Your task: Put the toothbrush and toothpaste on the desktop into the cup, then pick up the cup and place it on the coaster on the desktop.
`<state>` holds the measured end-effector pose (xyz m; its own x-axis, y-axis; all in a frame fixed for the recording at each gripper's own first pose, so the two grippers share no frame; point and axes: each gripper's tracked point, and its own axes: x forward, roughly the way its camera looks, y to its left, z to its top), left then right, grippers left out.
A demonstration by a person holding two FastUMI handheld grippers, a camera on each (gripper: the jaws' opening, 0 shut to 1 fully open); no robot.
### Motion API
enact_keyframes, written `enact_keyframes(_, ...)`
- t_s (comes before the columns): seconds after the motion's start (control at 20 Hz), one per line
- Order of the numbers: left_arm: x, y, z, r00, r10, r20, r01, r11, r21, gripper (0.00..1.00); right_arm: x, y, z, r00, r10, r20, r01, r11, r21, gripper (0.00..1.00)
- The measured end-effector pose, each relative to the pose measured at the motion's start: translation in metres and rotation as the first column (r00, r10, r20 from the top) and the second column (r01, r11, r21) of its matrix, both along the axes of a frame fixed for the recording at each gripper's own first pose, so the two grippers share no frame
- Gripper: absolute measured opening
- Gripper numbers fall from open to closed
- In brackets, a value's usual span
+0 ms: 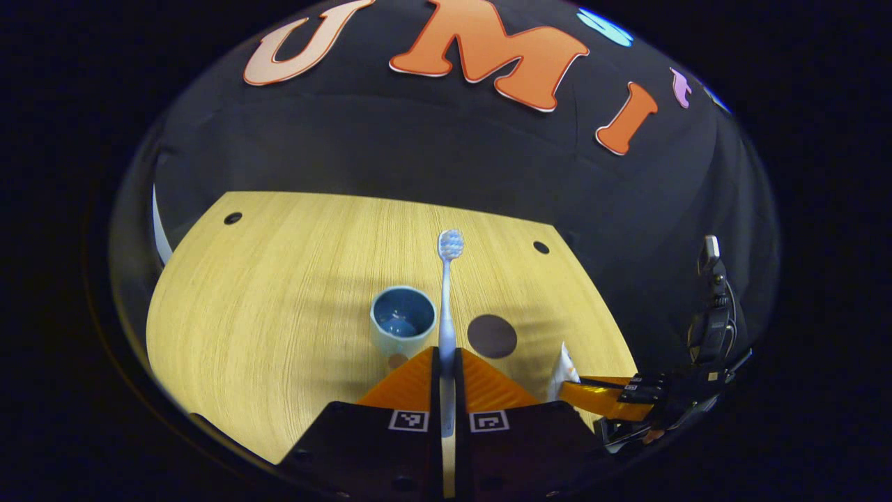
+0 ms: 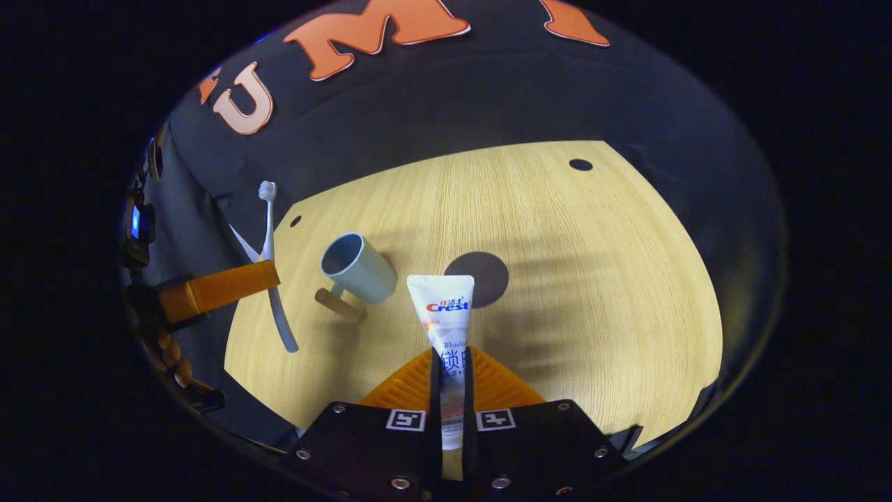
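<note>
With the left gripper (image 1: 447,362) clenching the toothbrush (image 1: 448,293) and the right gripper (image 2: 452,369) clenching the toothpaste tube (image 2: 444,314), both are hanging above the tabletop (image 2: 592,279), so the empty cup (image 1: 402,321) is awaiting filling before going to the coaster (image 1: 492,335).

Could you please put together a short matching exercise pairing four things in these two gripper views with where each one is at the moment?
Things:
1. toothbrush
2. toothpaste
3. cup
4. coaster

Places or states:
A. flat dark disc on the desktop, nothing on it
B. clamped in the right gripper
C. standing empty on the desktop
D. clamped in the left gripper

Pairs: 1-D, 2-B, 3-C, 4-A
</note>
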<state>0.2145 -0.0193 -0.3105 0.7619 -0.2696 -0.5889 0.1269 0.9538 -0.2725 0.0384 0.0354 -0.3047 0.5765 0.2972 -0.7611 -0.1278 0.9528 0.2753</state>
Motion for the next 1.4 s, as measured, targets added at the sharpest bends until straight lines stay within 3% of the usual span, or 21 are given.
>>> enact_keyframes(0.35,0.050,0.015,0.038,0.990,0.010,0.142,-0.007,1.000,-0.026,0.07,0.011,-0.003,0.021,0.998,-0.019,0.056,0.018,1.000,0.012,0.12)
enact_keyframes(0.85,0.110,0.032,0.017,0.986,0.041,0.163,-0.033,0.998,-0.051,0.07,0.017,-0.010,0.038,0.994,-0.059,0.096,0.057,0.998,0.018,0.12)
enact_keyframes(1.4,0.126,0.021,-0.031,0.996,0.026,0.084,-0.025,0.999,-0.023,0.07,0.026,-0.016,0.038,0.989,-0.096,0.113,0.093,0.995,0.027,0.12)
